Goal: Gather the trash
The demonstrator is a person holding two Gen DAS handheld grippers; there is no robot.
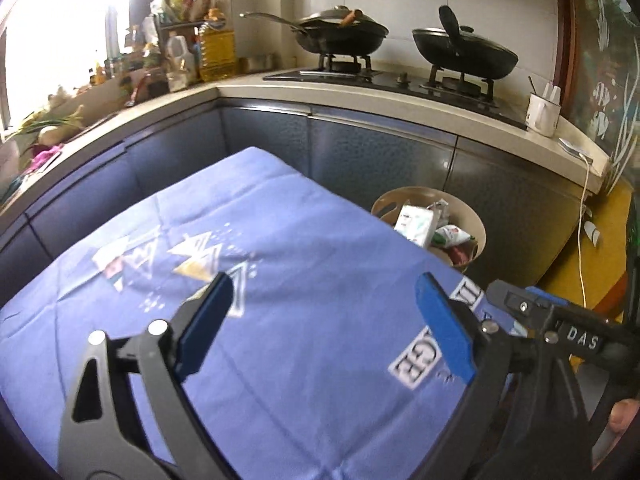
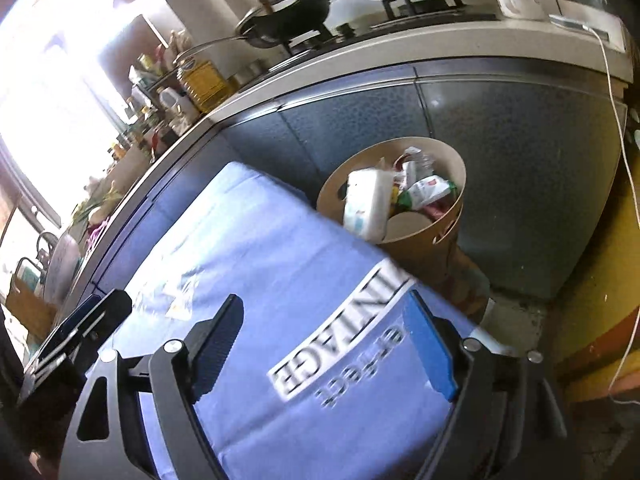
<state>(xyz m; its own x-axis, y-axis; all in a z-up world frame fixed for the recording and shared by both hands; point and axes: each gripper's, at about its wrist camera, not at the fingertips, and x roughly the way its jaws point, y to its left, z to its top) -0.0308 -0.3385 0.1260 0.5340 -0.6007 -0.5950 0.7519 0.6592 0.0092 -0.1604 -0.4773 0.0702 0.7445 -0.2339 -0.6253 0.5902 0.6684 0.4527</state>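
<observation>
A round tan trash bin stands on the floor past the table's far right corner, holding a white packet, wrappers and other rubbish. In the right wrist view the trash bin shows the same white packet and a green-white wrapper. My left gripper is open and empty above the blue tablecloth. My right gripper is open and empty over the blue tablecloth near the printed lettering. The right gripper's body shows at the right edge of the left wrist view.
An L-shaped counter with dark cabinet doors wraps the table. Two black woks sit on the hob. A white mug, an oil bottle and cluttered groceries stand on the counter. A white cable hangs at right.
</observation>
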